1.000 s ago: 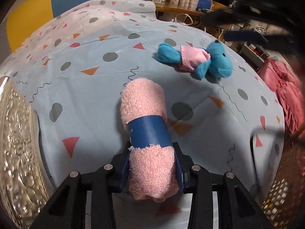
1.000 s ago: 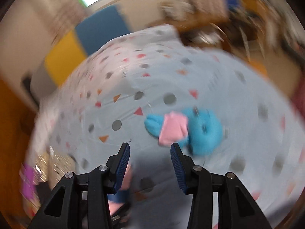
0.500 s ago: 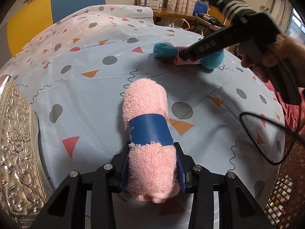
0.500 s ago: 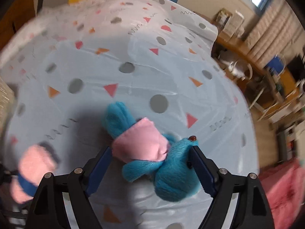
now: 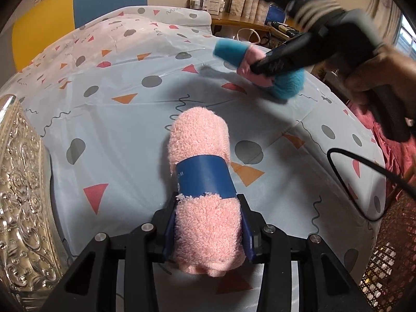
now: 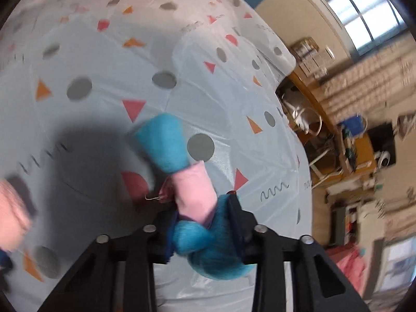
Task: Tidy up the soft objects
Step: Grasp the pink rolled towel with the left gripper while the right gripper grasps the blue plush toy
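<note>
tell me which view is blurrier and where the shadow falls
Right wrist view is blurrier: the room's edge and rolled pink towel smear, and a dark shadow lies on the tablecloth left of the blue plush toy. Left wrist view is sharp except the right gripper.

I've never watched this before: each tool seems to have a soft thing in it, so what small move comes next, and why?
Probably lift the blue plush toy in a pink shirt off the patterned tablecloth. The right tool is closing on its body, and the left tool already grips the rolled pink towel with a blue band, so both look ready to carry.
</note>
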{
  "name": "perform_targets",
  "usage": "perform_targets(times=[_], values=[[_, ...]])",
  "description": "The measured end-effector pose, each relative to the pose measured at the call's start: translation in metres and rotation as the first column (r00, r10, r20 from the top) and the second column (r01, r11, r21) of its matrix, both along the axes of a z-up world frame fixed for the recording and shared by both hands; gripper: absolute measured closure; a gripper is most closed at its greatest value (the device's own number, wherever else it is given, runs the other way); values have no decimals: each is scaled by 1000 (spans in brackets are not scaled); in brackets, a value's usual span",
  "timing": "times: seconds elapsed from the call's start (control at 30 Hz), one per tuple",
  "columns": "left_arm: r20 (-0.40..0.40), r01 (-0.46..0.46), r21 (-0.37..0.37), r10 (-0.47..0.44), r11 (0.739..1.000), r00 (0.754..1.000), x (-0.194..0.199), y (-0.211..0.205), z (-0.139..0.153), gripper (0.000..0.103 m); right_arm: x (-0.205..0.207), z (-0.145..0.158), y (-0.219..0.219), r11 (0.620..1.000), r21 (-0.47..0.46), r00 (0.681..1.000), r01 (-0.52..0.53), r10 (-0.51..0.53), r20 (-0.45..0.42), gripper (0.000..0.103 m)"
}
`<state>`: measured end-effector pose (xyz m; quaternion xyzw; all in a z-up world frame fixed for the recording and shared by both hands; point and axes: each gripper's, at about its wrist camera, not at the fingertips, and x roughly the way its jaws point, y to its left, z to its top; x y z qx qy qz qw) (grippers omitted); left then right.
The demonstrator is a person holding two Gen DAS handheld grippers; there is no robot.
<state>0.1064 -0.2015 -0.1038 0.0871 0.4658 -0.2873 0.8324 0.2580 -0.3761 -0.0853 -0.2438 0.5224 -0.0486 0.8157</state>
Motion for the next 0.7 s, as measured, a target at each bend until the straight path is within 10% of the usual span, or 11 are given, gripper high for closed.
perform_targets(times=[0.03, 0.37, 0.7], values=[[2, -2, -2, 2, 1000, 1000, -1, 0, 0, 60, -4, 9, 1, 998, 60, 1000, 17, -17, 6, 85], [-43, -1, 12, 1, 1000, 999, 5, 1, 5, 67, -39, 7, 9, 925, 338, 985, 174, -162, -65, 80], [3, -17, -55, 17, 998, 1000, 3, 12, 56, 68, -33, -14, 25, 974, 173, 989, 143, -146, 3, 70]])
